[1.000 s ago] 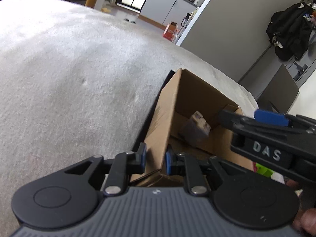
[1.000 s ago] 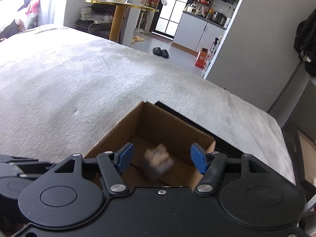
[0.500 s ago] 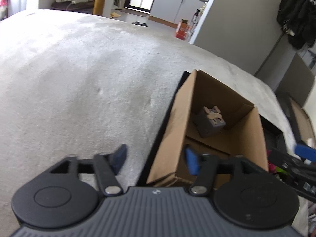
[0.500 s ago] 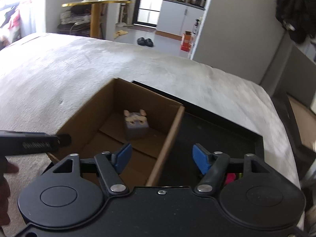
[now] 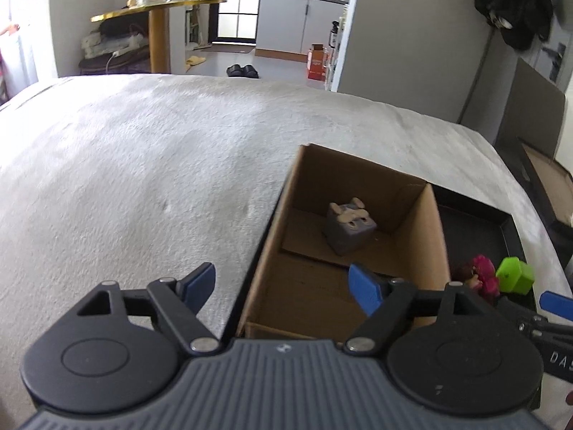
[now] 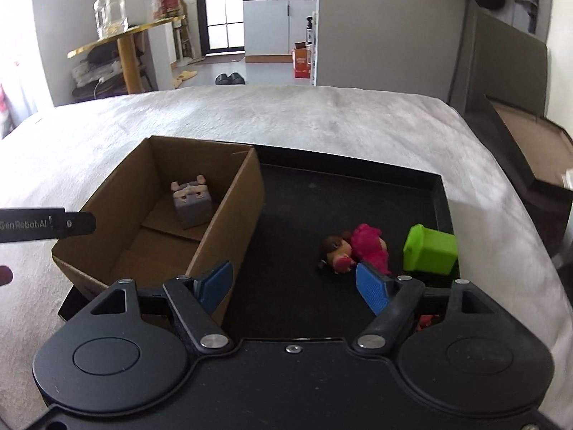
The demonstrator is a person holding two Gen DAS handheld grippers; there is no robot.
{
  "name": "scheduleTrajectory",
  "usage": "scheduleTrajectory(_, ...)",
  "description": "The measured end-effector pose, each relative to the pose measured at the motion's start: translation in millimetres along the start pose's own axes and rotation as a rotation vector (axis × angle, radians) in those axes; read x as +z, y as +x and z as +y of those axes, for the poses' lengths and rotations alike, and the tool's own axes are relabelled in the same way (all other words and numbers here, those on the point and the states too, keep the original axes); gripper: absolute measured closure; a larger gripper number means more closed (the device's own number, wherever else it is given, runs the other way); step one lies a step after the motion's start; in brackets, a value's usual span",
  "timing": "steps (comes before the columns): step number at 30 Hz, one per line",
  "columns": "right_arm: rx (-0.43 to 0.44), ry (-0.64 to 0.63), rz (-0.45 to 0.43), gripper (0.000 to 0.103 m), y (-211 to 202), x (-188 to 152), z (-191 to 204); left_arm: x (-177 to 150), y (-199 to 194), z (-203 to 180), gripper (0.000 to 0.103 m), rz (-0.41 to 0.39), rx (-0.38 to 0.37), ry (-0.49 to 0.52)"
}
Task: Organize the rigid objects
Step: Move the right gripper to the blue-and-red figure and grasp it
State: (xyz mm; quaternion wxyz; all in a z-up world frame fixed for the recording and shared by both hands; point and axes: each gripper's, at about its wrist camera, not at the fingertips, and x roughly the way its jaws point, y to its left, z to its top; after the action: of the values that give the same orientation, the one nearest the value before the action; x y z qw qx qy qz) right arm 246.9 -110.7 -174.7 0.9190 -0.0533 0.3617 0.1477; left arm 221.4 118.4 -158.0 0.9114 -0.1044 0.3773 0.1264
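Since a second ago the left gripper (image 5: 281, 286) has let go of the brown cardboard box (image 6: 229, 215), its jaws opening and empty, while the right gripper (image 6: 293, 288) swung off the box toward the black tray (image 6: 442, 208), jaws likewise opening on nothing. Inside the box lies one grey block-shaped animal toy (image 6: 191, 200): done. Right of the box, on the tray, a pink-haired doll (image 6: 358, 247) and a lime-green plastic block (image 6: 429, 249) remain, just ahead of the right gripper's fingertips.

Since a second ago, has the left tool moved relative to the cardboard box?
Yes. The left tool, then pinching the cardboard box wall, has pulled back off it; its jaws are opening, empty.
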Motion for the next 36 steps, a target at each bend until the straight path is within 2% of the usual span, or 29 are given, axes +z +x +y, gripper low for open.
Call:
scheduleTrajectory(3,0.005,0.034,-0.004,0.022,0.7,-2.0,-13.3,0.0,-1.0,-12.8,0.022,0.006,0.009,0.023)
scheduleTrajectory(9,0.006,0.108,-0.006,0.020,7.0,-8.6,-45.1,-0.4,-3.6,-38.5,0.022,0.006,0.018,0.080)
scheduleTrajectory(12,0.009,0.141,-0.012,0.009,10.0,-14.3,-60.5,-2.5,-3.6,-49.4,0.022,0.019,0.015,0.111)
scheduleTrajectory(16,-0.019,0.152,-0.016,0.009,15.8,-20.6,-77.1,-3.1,-2.3,-60.3,0.022,0.027,0.027,0.131)
scheduleTrajectory(22,-0.008,0.197,0.007,0.009,31.0,-28.2,-101.5,-6.7,5.0,-76.8,0.022,0.050,0.062,0.174)
scheduleTrajectory(25,-0.015,0.182,0.012,0.016,39.1,-29.7,-107.1,-5.7,8.1,-81.1,0.022,0.053,0.077,0.181)
scheduleTrajectory(30,0.006,0.212,0.046,0.039,58.8,-36.8,-122.4,-4.5,16.2,-87.0,0.022,0.050,0.107,0.200)
scheduleTrajectory(33,0.016,0.221,0.064,0.046,67.0,-40.2,-125.7,-5.6,21.6,-90.2,0.022,0.062,0.125,0.209)
scheduleTrajectory(36,0.014,0.203,0.061,0.048,71.1,-41.6,-125.2,-5.2,25.5,-92.6,0.022,0.074,0.133,0.209)
